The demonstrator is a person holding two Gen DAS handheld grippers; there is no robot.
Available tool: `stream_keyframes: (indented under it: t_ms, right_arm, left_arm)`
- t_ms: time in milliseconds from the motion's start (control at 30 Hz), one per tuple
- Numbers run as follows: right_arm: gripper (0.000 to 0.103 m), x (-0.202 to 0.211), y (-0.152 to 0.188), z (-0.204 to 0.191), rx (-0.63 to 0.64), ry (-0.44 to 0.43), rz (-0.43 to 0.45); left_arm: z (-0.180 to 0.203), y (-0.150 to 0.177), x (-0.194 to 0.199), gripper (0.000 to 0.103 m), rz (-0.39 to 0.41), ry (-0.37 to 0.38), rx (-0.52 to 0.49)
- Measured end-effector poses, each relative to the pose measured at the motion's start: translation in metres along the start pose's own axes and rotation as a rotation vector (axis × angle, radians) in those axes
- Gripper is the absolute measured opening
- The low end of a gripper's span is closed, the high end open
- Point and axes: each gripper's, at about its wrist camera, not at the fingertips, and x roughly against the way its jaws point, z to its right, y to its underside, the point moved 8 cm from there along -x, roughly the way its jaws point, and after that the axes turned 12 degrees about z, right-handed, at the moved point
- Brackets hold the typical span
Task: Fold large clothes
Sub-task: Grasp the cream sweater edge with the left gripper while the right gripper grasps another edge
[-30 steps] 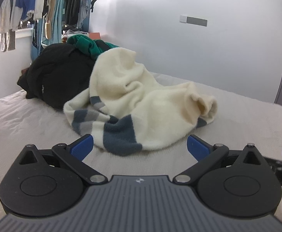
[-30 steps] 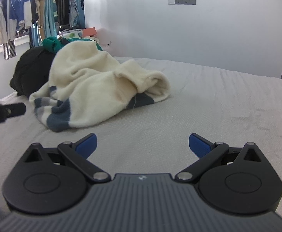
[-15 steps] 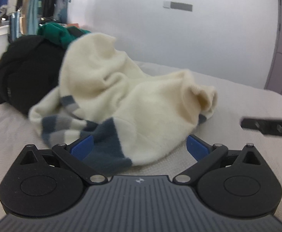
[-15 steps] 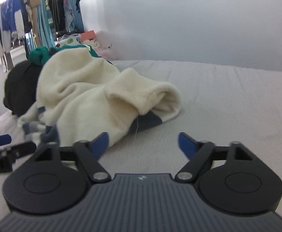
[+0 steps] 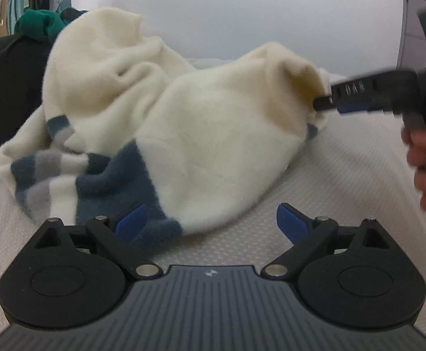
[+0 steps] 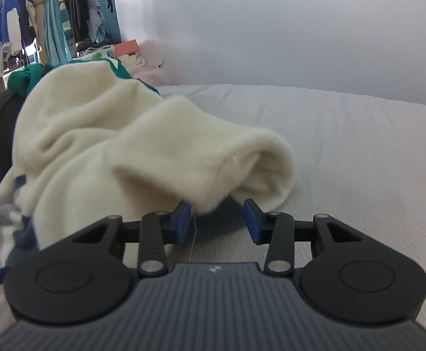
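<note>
two hand-held grippers [image 5: 211, 219] [image 6: 217, 219], one sweater [image 5: 207, 134]

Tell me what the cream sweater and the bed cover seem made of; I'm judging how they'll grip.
Cream sweater: looks like soft, fuzzy knit or fleece, matte, with a hazy nap along its edges. Bed cover: seemingly woven cotton, matte, with a fine dotted texture.
</note>
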Motion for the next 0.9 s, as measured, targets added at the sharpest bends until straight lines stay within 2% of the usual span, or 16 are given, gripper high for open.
stream_keyframes:
  t_ms: [67, 133, 200, 267, 300, 367, 433, 500, 567, 767, 900]
  right_arm:
    - [0.043, -0.007, -0.003, 0.003, -0.010, -0.013, 0.027]
    - [0.043, -0.014, -0.004, 0.006, -0.030, -0.026, 0.046]
    - [0.043, -0.019, -0.003, 0.010, -0.061, -0.026, 0.066]
    - [0.043, -0.024, -0.001, 0.014, -0.060, -0.013, 0.079]
    - [0.043, -0.025, 0.000, 0.016, -0.063, -0.019, 0.079]
    - [0.033, -0.026, 0.003, 0.018, -0.082, -0.033, 0.065]
    - [0.015, -0.024, 0.002, 0.022, -0.075, -0.005, 0.066]
    - [0.014, -0.020, -0.001, 0.025, -0.074, 0.004, 0.071]
    - [0.012, -0.013, -0.005, 0.028, -0.087, 0.010, 0.072]
    - [0.011, 0.015, -0.022, 0.032, -0.082, 0.036, 0.098]
    - [0.010, 0.045, -0.028, 0.022, -0.063, 0.015, 0.112]
  left_arm:
    - [0.001, 0.003, -0.006, 0.094, 0.015, -0.015, -0.038]
    - [0.000, 0.008, -0.013, 0.086, 0.011, -0.049, -0.073]
    - [-0.005, 0.014, -0.021, 0.072, -0.007, -0.071, -0.071]
    - [-0.010, 0.017, -0.028, 0.064, -0.013, -0.083, -0.056]
    - [-0.013, 0.016, -0.029, 0.057, -0.005, -0.088, -0.048]
    - [-0.014, 0.011, -0.028, 0.046, 0.020, -0.088, -0.046]
    - [-0.015, 0.005, -0.022, 0.034, 0.047, -0.088, -0.035]
    - [-0.021, -0.003, -0.016, 0.019, 0.080, -0.094, -0.004]
    - [-0.030, -0.012, -0.009, 0.012, 0.110, -0.106, 0.024]
    - [-0.071, -0.038, 0.027, 0.008, 0.209, -0.193, 0.164]
    - [-0.107, -0.050, 0.058, 0.007, 0.262, -0.254, 0.272]
